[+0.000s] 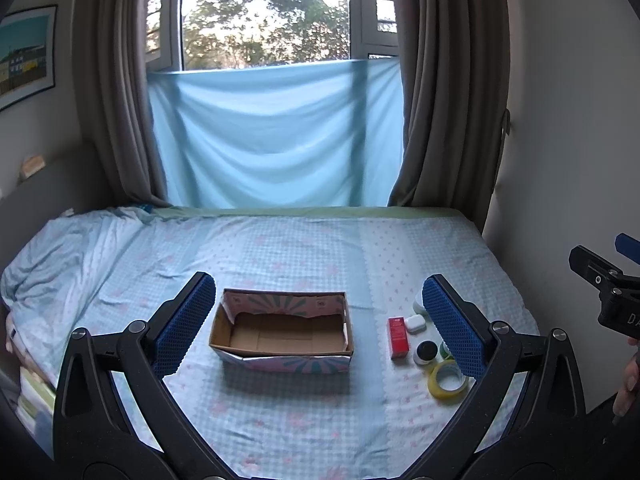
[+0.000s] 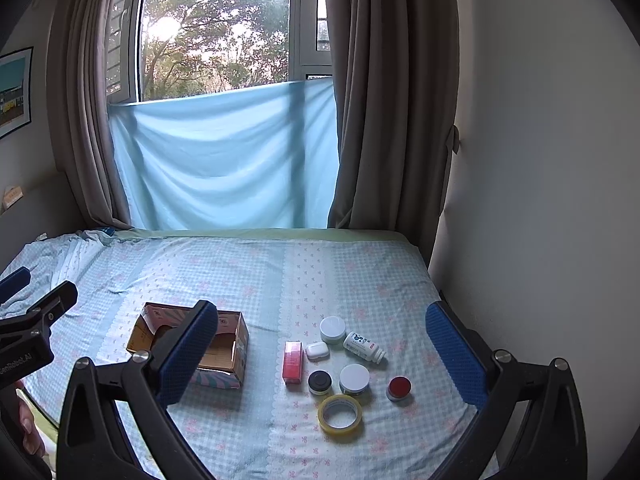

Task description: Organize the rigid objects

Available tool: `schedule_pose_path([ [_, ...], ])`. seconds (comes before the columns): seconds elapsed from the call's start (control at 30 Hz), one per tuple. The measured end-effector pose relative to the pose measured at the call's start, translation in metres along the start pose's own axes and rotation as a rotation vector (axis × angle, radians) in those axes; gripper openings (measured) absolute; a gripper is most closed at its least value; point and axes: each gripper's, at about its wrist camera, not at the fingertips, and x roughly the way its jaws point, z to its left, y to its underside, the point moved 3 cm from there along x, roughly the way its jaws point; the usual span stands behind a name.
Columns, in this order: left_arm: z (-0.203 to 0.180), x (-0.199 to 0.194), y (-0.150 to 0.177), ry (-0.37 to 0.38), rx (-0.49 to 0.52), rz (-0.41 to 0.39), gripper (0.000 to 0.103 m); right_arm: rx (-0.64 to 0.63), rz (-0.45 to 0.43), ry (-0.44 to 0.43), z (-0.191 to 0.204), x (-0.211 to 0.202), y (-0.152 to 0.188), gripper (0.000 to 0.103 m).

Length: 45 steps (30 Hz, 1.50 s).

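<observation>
An open, empty cardboard box (image 1: 282, 334) sits on the bed; it also shows in the right wrist view (image 2: 236, 344). To its right lie a red box (image 2: 293, 362), a white earbud case (image 2: 317, 351), a white bottle on its side (image 2: 363, 347), a white-lidded jar (image 2: 332, 329), a black-lidded jar (image 2: 319, 382), another white-lidded jar (image 2: 354, 378), a red-lidded jar (image 2: 399, 388) and a yellow tape roll (image 2: 340, 414). My left gripper (image 1: 318, 320) is open and empty above the box. My right gripper (image 2: 322, 344) is open and empty above the items.
The bed (image 2: 360, 280) has a blue checked sheet, crumpled at the left (image 1: 60, 256). Curtains and a blue cloth (image 1: 276, 136) hang at the window behind. A wall (image 2: 540, 160) runs along the bed's right side.
</observation>
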Motion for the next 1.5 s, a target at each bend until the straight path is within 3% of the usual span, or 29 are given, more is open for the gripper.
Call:
schedule_pose_path([
  [1.5, -0.008, 0.021, -0.004, -0.008, 0.004, 0.021, 0.103, 0.016, 0.003, 0.010, 0.002, 0.004, 0.000, 0.103],
])
